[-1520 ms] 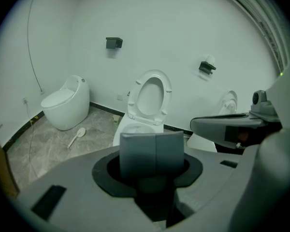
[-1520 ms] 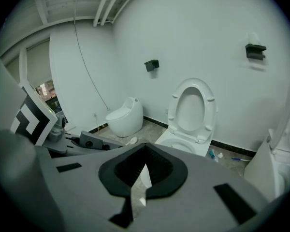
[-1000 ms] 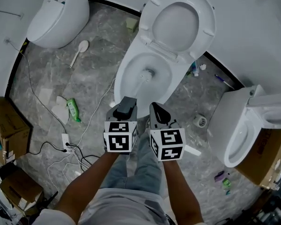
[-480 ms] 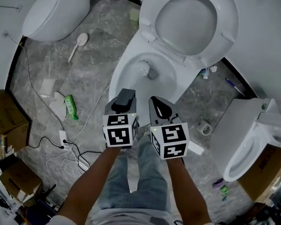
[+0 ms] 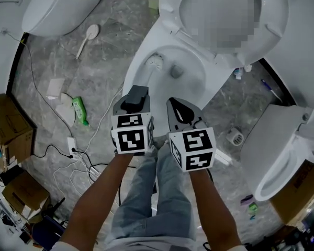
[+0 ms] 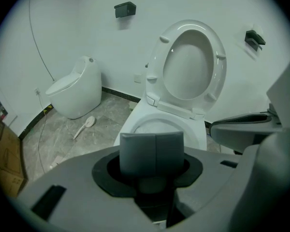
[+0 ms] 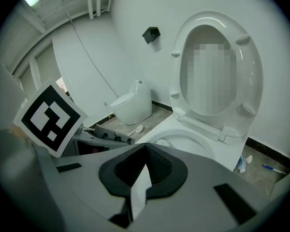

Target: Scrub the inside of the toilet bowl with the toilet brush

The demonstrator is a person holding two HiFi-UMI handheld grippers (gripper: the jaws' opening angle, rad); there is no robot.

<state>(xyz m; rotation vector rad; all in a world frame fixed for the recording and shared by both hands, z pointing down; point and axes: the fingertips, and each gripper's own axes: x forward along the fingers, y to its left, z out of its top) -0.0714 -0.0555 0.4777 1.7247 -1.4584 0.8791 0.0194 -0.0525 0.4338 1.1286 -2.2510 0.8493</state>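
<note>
While both grippers sit side by side above the near rim of the toilet bowl, only one carries anything.

Left gripper: jaws closed, grey pads meeting face to face in the left gripper view, clamped on the handle of the toilet brush. The handle runs straight ahead from the jaw tips and slightly to their right. Brush head: inside the bowl, against the inner wall on the left gripper's side, just under the rim. Drain opening lies just right of the brush head, not touching it.

Right gripper: just right of the left gripper, apart from the brush. Jaws drawn together at the tips, with only a thin wedge of white showing between the black pads in the right gripper view. Nothing held.

Seat and lid: raised, standing beyond the bowl, ahead and to the right of both grippers.

Surroundings:
- Second toilet, far ahead-left of the left gripper.
- White long-handled tool on the floor between that toilet and the bowl.
- Green bottle on the floor, left of the left gripper.
- Cables trail behind and left of it.
- Cardboard box further left.
- Third toilet, well right of the right gripper.
</note>
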